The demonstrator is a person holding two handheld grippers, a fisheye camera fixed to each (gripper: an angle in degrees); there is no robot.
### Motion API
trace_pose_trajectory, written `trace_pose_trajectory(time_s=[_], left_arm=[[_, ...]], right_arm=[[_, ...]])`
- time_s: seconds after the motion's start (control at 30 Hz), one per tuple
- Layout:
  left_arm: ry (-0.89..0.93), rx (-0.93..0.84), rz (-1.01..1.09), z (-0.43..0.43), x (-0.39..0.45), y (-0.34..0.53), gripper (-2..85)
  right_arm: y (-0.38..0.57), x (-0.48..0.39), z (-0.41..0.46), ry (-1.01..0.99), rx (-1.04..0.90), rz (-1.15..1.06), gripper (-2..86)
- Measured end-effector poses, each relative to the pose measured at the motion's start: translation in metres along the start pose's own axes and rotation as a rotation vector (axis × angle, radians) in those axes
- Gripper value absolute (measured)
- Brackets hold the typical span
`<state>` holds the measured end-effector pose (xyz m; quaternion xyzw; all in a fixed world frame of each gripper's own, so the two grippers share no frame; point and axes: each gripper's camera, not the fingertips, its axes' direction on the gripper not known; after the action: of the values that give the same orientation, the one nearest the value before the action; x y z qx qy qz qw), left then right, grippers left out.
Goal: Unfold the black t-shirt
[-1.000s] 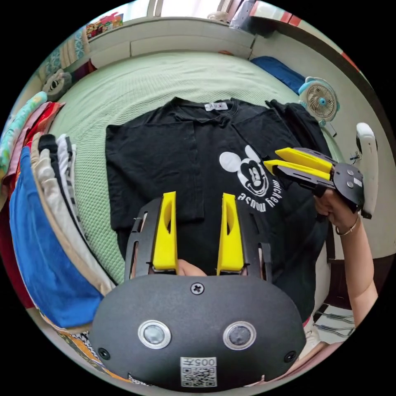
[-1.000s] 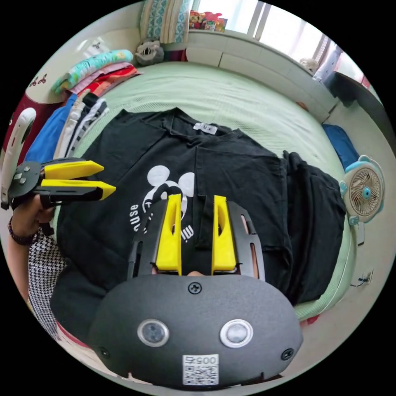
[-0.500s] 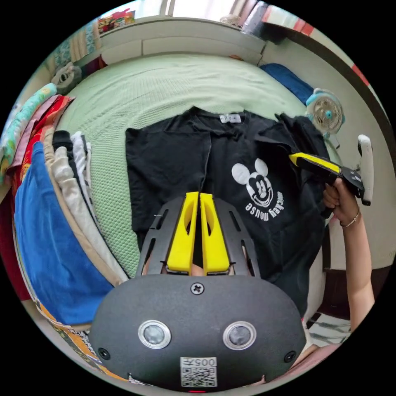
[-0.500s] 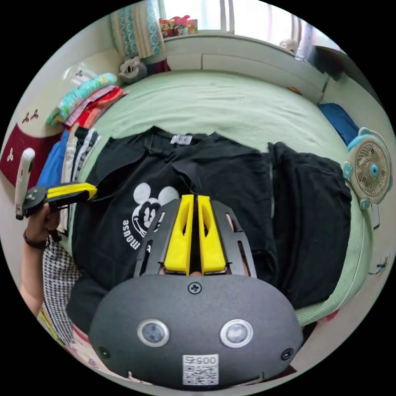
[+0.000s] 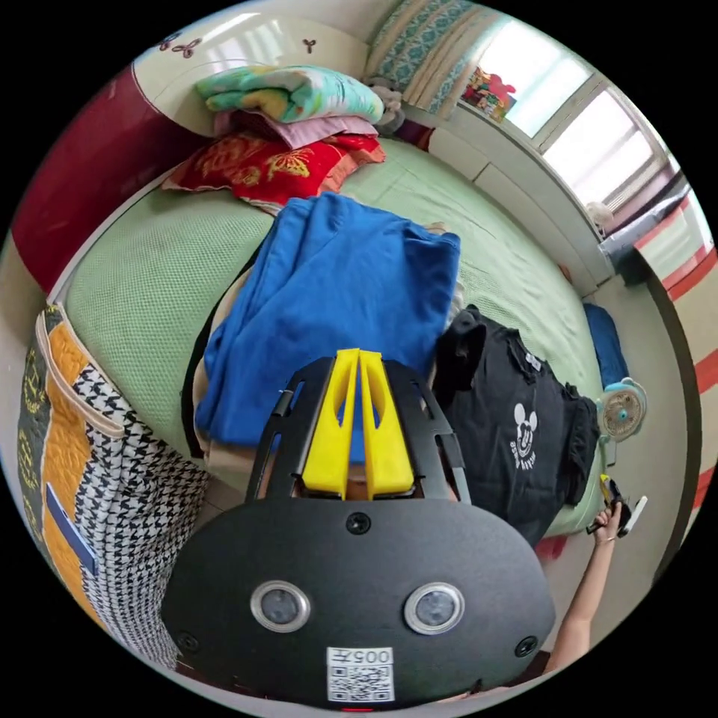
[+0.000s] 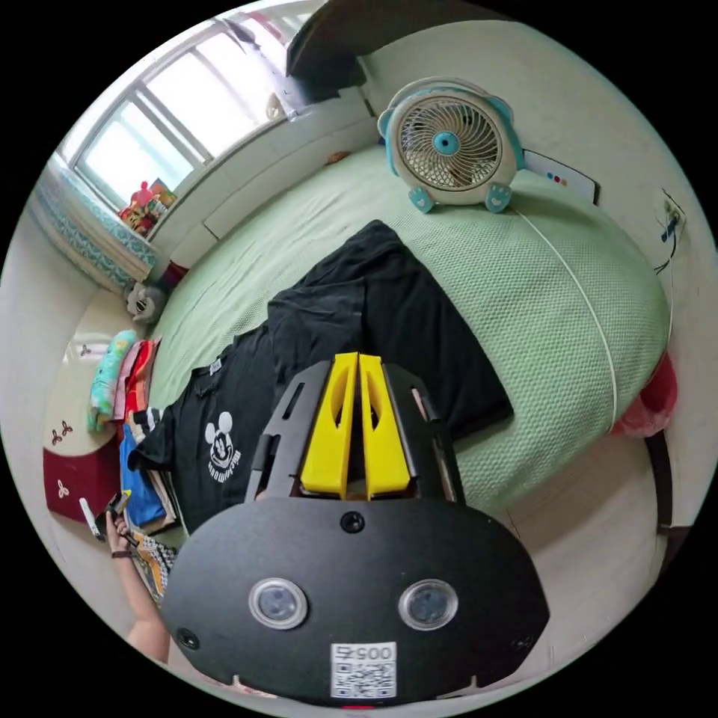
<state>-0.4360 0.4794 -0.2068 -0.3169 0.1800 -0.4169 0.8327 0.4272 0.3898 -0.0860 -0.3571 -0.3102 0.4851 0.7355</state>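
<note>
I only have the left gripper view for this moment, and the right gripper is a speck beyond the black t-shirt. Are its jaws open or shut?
Observer: Shut. In the right gripper view the right gripper's yellow jaws sit together, and I see no cloth lifted between them.
Reviewer: What lies beyond its jaws?
Observer: A separate black garment, spread flat beside the black t-shirt, on the side nearer the fan.
Reviewer: And where is the fan standing?
Observer: The fan stands upright on the green bed cover, past the far end of that garment.
</note>
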Motion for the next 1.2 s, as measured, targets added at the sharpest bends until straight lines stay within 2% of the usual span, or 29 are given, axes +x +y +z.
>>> trace_pose_trajectory(time_s=[0.1, 0.23, 0.37, 0.43, 0.57, 0.67, 0.7, 0.9, 1.0, 1.2], left_arm=[[-0.006, -0.015, 0.117, -0.002, 0.034, 0.027, -0.7], [0.090, -0.104, 0.338, 0.011, 0.110, 0.083, -0.7], [0.180, -0.269, 0.448, 0.045, 0.168, 0.152, -0.6], [0.171, -0.295, 0.484, 0.059, 0.183, 0.176, -0.5], [-0.038, -0.277, 0.483, 0.083, 0.197, 0.205, -0.4], [-0.028, -0.335, 0.474, 0.097, 0.201, 0.209, -0.4], [-0.028, -0.343, 0.461, 0.099, 0.200, 0.209, -0.4], [0.040, -0.331, 0.317, 0.104, 0.184, 0.219, -0.4], [0.077, -0.287, 0.301, 0.100, 0.183, 0.229, -0.4], [-0.008, -0.218, 0.342, 0.096, 0.202, 0.254, -0.4]], right_arm=[[0.030, -0.038, -0.006, -0.001, 0.000, -0.119, -0.9], [0.084, -0.113, 0.001, -0.009, -0.065, -0.240, -0.9], [0.162, -0.191, 0.033, 0.006, -0.224, -0.277, -0.9], [0.191, -0.212, 0.049, 0.021, -0.285, -0.287, -0.9], [0.240, -0.240, 0.071, 0.093, -0.277, -0.346, -1.0], [0.257, -0.246, 0.083, 0.181, -0.291, -0.346, -1.0], [0.259, -0.250, 0.081, 0.209, -0.244, -0.354, -1.0], [0.275, -0.260, 0.083, 0.246, -0.197, -0.426, -1.2], [0.280, -0.257, 0.080, 0.220, -0.182, -0.436, -1.3], [0.280, -0.239, 0.071, 0.117, -0.171, -0.377, -1.3]])
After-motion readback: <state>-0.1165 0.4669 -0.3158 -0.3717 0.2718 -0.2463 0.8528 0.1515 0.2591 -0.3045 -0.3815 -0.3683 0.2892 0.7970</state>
